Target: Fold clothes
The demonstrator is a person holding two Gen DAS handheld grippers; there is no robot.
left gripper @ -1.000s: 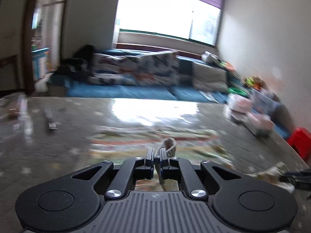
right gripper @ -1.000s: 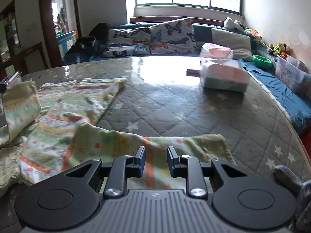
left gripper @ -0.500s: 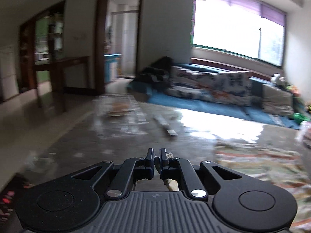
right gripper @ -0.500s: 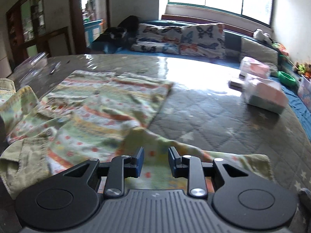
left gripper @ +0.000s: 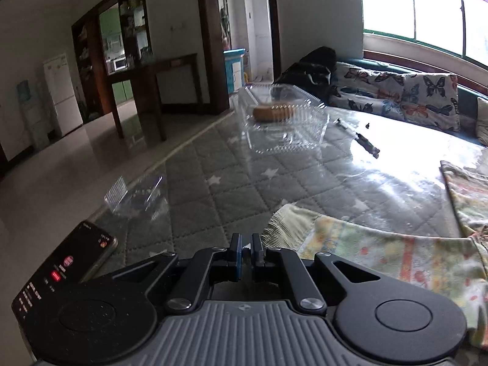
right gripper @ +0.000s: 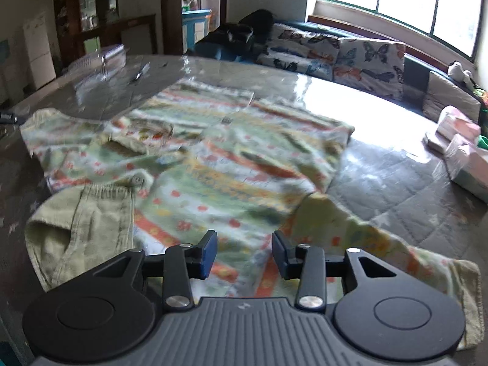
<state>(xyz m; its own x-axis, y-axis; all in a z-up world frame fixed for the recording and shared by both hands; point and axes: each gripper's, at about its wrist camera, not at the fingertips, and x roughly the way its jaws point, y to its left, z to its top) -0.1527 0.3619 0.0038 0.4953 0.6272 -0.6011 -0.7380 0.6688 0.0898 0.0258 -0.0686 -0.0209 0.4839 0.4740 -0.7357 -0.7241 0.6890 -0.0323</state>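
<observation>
Black right gripper (right gripper: 244, 254) — opening, empty

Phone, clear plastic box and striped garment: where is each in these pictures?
Phone (left gripper: 65, 270): left wrist view, on its dark screen.
Clear plastic box (left gripper: 285, 125): left wrist view, on its ribbed front wall.
Striped garment (right gripper: 231, 170): right wrist view, on the middle of its spread body.

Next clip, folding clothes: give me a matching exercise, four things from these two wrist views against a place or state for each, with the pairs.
Things
1. left gripper
2. right gripper
3. phone
4. clear plastic box

States or places
A. holds a brown bun-like item
B. jaws apart and opening over the patterned garment
C. jaws shut
D. lies screen up at the table's near edge

Pairs: 1-C, 2-B, 3-D, 4-A
</observation>
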